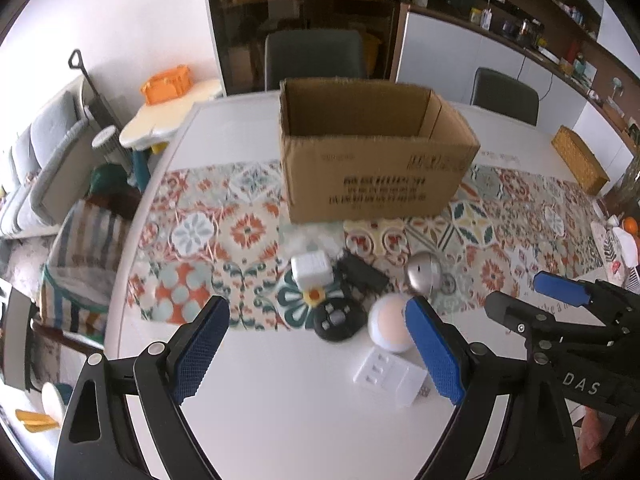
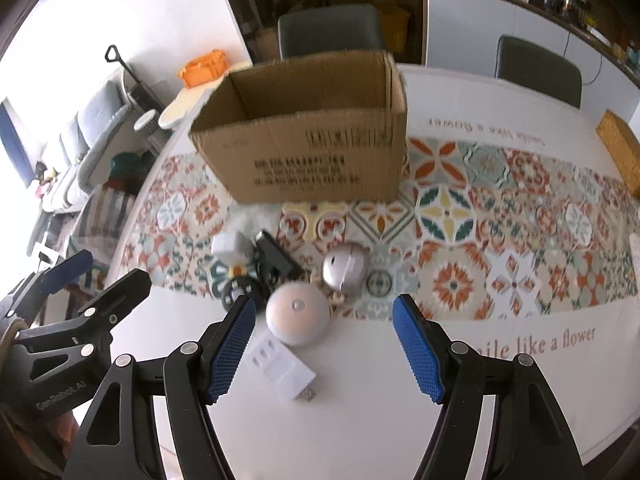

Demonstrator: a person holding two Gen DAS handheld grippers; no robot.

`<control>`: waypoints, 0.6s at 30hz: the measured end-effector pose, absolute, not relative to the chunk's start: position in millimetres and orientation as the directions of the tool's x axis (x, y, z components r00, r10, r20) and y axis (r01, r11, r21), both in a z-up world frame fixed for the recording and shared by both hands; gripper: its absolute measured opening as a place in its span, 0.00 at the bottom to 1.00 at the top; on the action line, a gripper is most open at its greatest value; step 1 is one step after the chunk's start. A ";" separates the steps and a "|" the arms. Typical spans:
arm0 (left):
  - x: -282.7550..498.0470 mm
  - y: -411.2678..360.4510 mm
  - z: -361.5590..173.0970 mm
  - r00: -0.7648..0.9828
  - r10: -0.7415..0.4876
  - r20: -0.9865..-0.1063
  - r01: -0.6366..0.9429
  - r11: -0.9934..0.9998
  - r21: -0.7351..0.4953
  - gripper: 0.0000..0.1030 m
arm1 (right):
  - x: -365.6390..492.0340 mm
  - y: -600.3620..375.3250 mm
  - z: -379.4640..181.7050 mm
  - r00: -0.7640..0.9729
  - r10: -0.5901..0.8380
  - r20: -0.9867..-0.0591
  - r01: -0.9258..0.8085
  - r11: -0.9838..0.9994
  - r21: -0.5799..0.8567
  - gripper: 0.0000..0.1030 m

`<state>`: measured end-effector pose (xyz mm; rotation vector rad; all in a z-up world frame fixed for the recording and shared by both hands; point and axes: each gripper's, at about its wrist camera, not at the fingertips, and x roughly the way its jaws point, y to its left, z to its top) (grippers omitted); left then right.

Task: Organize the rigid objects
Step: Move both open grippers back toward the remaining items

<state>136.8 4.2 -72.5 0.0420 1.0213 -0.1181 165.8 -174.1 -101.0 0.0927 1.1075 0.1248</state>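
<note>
Left wrist: corrugated cardboard box [image 1: 372, 152]; smooth round lamp [image 1: 388, 326]; both tongs [image 1: 318, 344] [image 2: 324, 346] gape empty.

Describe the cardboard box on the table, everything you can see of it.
The cardboard box is plain brown corrugated card, open at the top, its inside looking empty as far as shows. Dark blurred print and a barcode-like mark cover its near side. It stands upright on the patterned runner, behind the cluster of small objects, apart from them. Neither gripper touches it.

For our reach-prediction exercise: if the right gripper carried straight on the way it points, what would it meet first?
Probably the round white puck light, lying just ahead between the right gripper's open fingers, though depth is uncertain.
</note>
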 end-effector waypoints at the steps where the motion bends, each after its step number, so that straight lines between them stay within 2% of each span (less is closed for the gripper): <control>1: 135.2 4.5 -75.9 0.509 -0.074 -0.858 0.114 0.993 -0.019 0.88 | 164.8 -173.4 -104.8 0.430 0.148 -0.891 -0.057 0.989 0.137 0.69; 18: 110.2 39.2 -140.3 0.357 0.019 -0.934 -0.036 0.999 0.006 0.88 | 162.0 -137.6 -178.4 0.194 0.199 -0.961 -0.160 0.972 0.170 0.69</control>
